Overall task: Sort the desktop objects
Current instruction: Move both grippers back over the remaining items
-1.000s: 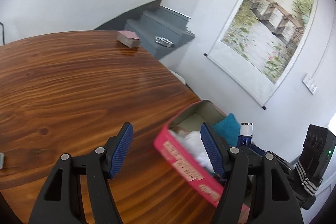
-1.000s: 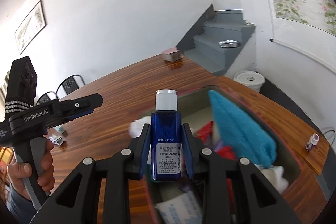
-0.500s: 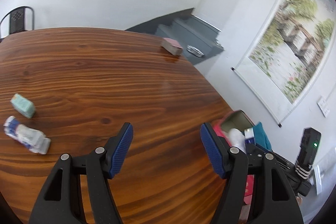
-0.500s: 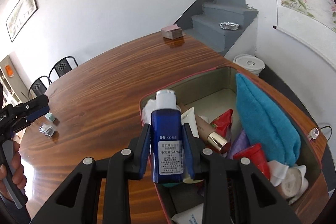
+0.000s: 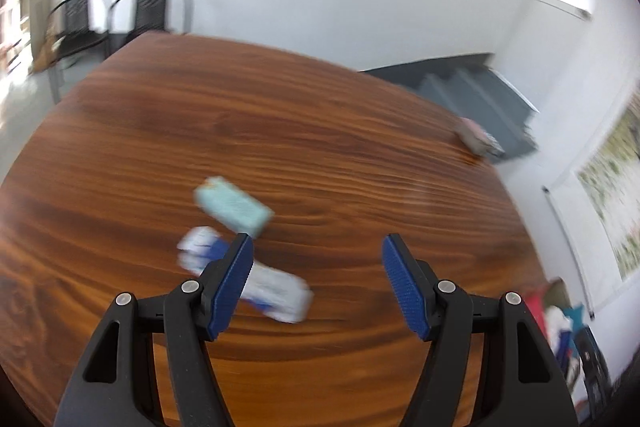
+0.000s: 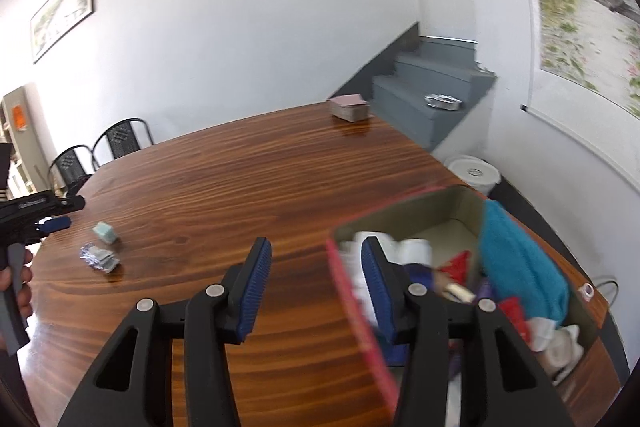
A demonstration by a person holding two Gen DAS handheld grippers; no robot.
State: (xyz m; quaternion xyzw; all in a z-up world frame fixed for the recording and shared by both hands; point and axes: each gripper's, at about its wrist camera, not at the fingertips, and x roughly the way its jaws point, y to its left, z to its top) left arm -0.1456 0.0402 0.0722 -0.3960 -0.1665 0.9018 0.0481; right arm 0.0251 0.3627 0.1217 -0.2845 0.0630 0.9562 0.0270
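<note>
My left gripper [image 5: 319, 241] is open and hangs over the wooden table [image 5: 160, 155]. A pale green block [image 5: 234, 205] lies just beyond its left finger. A white and blue packet [image 5: 276, 291] lies partly behind that finger; nothing is between the pads. My right gripper [image 6: 316, 247] is opening, with nothing between its jaws, at the left rim of the red box [image 6: 352, 291]. The dark blue bottle [image 6: 418, 273] lies blurred inside the box behind the right finger. The same block [image 6: 105, 231] and packet [image 6: 100, 258] show far left, near the left gripper [image 6: 52, 215].
The box holds a teal towel [image 6: 516, 263], tubes and white wads. A pink-topped stack [image 6: 349, 107] sits at the table's far edge. Grey steps [image 6: 432, 83], a white bucket [image 6: 474, 173] and two black chairs [image 6: 120, 139] stand beyond. A hand [image 6: 16, 279] holds the left gripper.
The right gripper let go of the blue bottle over the box and drew back left. The left gripper swung left across the table to the green block and packet.
</note>
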